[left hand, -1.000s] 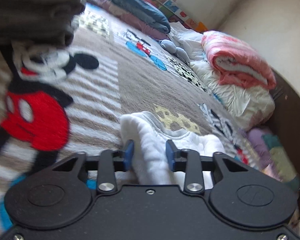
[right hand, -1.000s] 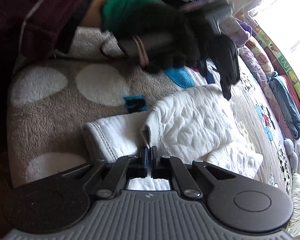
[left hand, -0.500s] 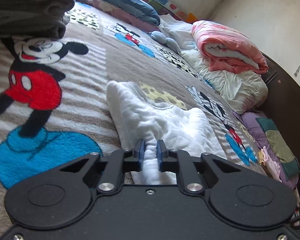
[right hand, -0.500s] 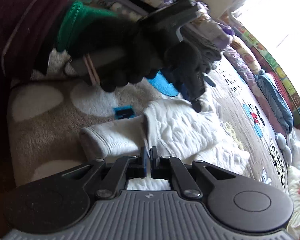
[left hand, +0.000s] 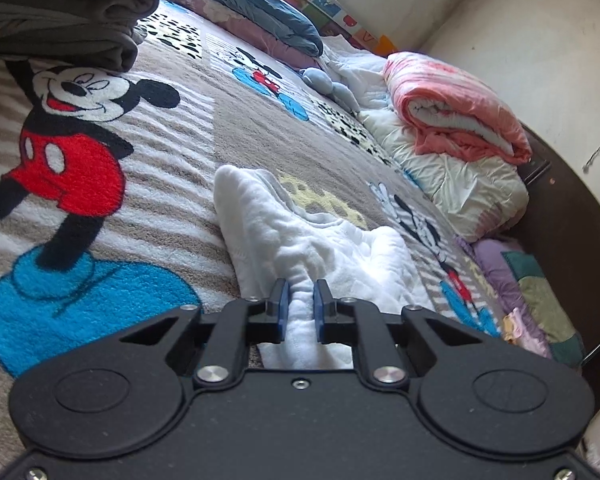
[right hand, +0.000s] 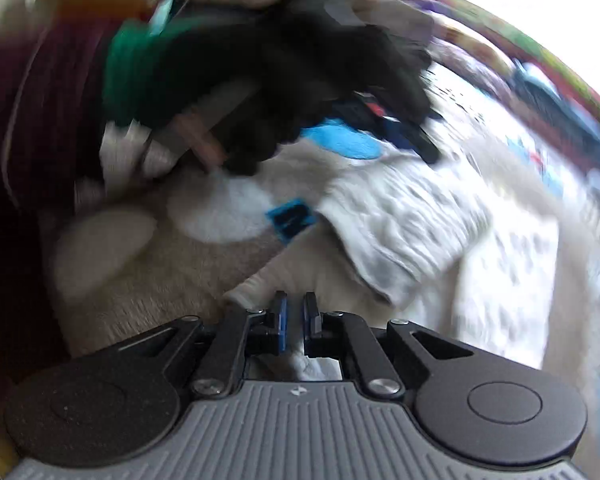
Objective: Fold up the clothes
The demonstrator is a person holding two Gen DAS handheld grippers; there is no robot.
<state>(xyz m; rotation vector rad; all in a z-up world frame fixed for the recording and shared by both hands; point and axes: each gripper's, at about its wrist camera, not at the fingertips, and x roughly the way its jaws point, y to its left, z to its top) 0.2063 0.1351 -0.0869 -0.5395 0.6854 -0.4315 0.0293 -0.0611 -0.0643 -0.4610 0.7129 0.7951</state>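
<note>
- Left gripper (left hand: 299,307): I have its blue pads pinched on a raised ridge of the white quilted garment (left hand: 300,236), cloth bunched between them; a firm hold as far as I can see.
- Right gripper (right hand: 295,322): jaws nearly together, pale cloth in the narrow gap. The view is smeared, so I judge it clamped on the garment's near edge beside a rolled cuff (right hand: 256,288), but I can't confirm it.
- The garment lies rumpled on the Mickey Mouse blanket (left hand: 76,184), running away from both grippers, one flap already laid over its middle in the right wrist view.
- Progress, my reading: this piece is mid-fold, both ends gripped, nothing squared or flattened yet; the fold still has to be carried over and smoothed.
- The person's gloved left hand (right hand: 284,80) holds the left gripper above the garment's far side.
- Farther out: a stack of folded grey clothes (left hand: 60,12) at the blanket's far left, probably finished work; a rolled pink quilt (left hand: 456,108) by the wall.
</note>
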